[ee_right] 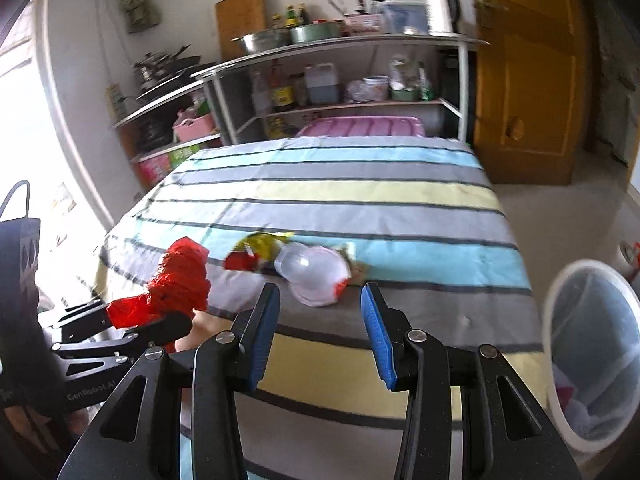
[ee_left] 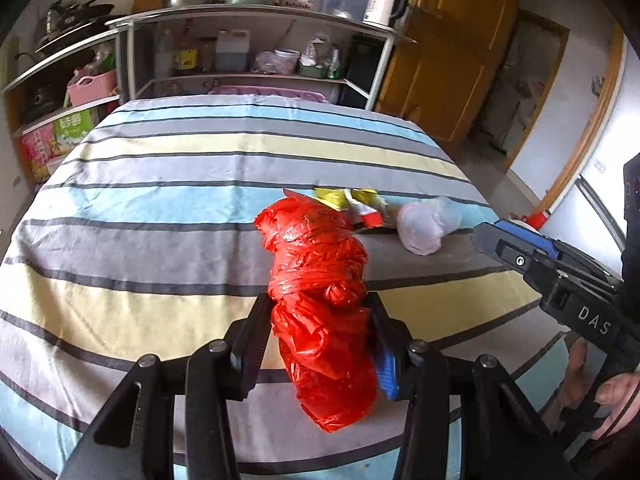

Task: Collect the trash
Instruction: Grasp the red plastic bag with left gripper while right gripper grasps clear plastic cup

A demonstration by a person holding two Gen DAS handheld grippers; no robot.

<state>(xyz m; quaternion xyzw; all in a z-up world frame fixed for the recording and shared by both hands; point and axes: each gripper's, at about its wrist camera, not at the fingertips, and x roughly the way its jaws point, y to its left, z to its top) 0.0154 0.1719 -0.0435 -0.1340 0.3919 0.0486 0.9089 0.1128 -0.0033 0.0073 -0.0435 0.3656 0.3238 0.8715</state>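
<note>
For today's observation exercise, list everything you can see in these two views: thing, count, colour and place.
red plastic bag: one, red, knotted, gripped in the left tool over the table
snack wrapper: one, yellow and red, on the cloth
clear plastic bag: one, whitish, beside the wrapper
tablecloth: one, blue, grey and yellow stripes
waste bin: one, white, clear liner, right of the table
shelf unit: one, white, behind the table, pots and bottles
door: one, brown, right
left tool: black, shut on the bag
right tool: black, blue pads, open

"DAS" on right gripper [ee_left: 486, 236], "GenRobot.AI" on left gripper [ee_right: 132, 316]
</note>
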